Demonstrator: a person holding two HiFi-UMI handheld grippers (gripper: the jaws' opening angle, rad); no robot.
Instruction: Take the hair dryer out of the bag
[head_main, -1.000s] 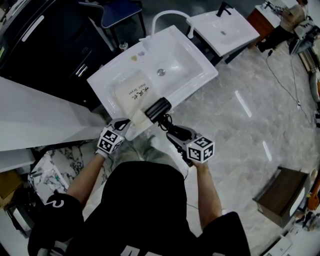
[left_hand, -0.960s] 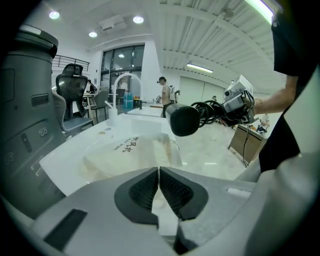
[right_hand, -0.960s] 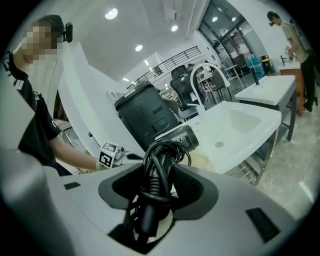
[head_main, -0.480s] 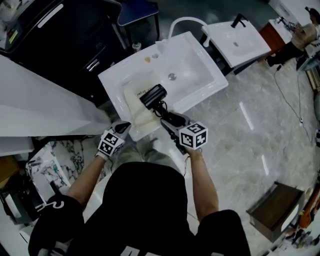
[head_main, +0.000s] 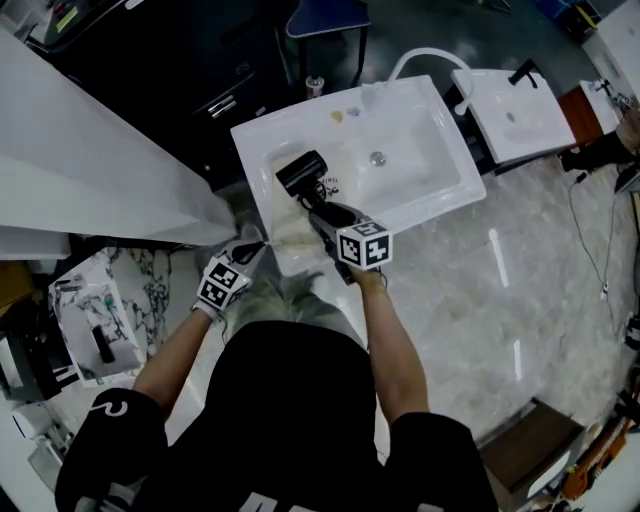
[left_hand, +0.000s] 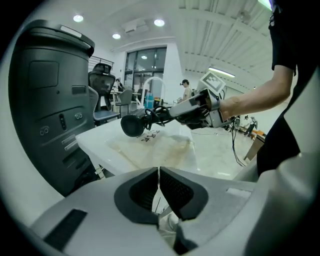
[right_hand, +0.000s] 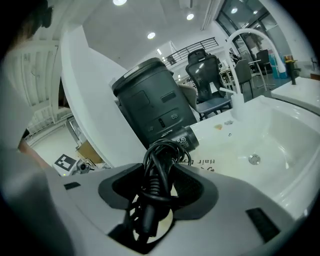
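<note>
The dryer, its cord-wrapped handle clamped between the right gripper's fingers, sticks out beyond their tips just above the bag, which lies flat in the sink ahead of the left gripper, whose fingers pinch the bag's near edge.

Black hair dryer, black cord between the right fingers. Cream bag, black lettering. White sink. Grey veined marble floor. Black-and-white square markers on the cube behind the fingers.
</note>
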